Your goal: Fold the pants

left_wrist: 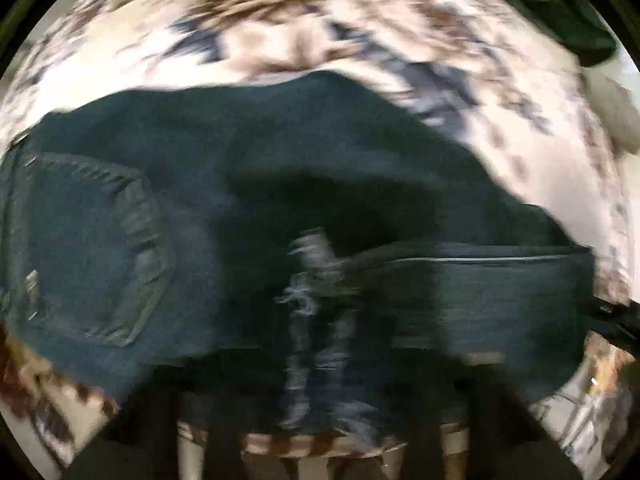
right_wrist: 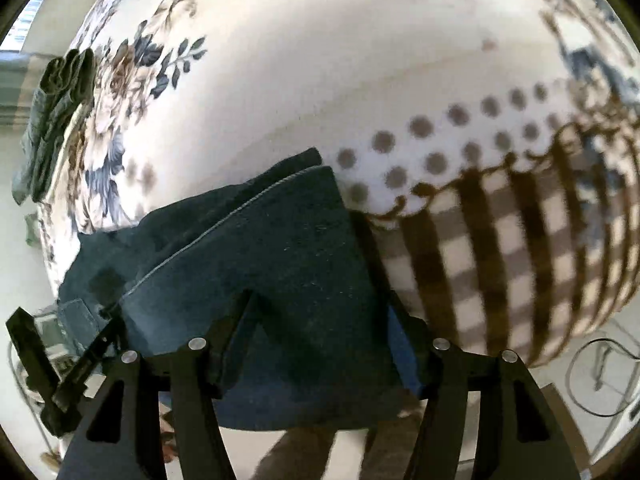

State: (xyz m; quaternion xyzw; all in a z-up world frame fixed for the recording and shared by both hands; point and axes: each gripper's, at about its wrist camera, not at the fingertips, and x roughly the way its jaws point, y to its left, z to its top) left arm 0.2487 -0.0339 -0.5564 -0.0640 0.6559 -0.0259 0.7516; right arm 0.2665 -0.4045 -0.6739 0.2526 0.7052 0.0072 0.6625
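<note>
Dark blue jeans (left_wrist: pixel 240 184) lie on a floral bedspread (left_wrist: pixel 256 40). In the blurred left wrist view a back pocket (left_wrist: pixel 100 248) shows at left and a folded-over leg part (left_wrist: pixel 480 300) hangs across the lower right; a frayed tear (left_wrist: pixel 308 280) runs down the middle. My left gripper is hidden under the denim. In the right wrist view the jeans (right_wrist: pixel 280 264) drape over my right gripper (right_wrist: pixel 316 344); its fingers (right_wrist: pixel 236 320) stand apart with cloth over them. Whether it pinches cloth is hidden.
The bedspread has a dotted band (right_wrist: pixel 440 140) and a brown checked border (right_wrist: pixel 500 260) at the bed's edge. A pile of green-grey clothes (right_wrist: pixel 56 120) lies at the far left. Dark green cloth (left_wrist: pixel 560 8) sits at the top right. A cable (right_wrist: pixel 600 380) lies on the floor.
</note>
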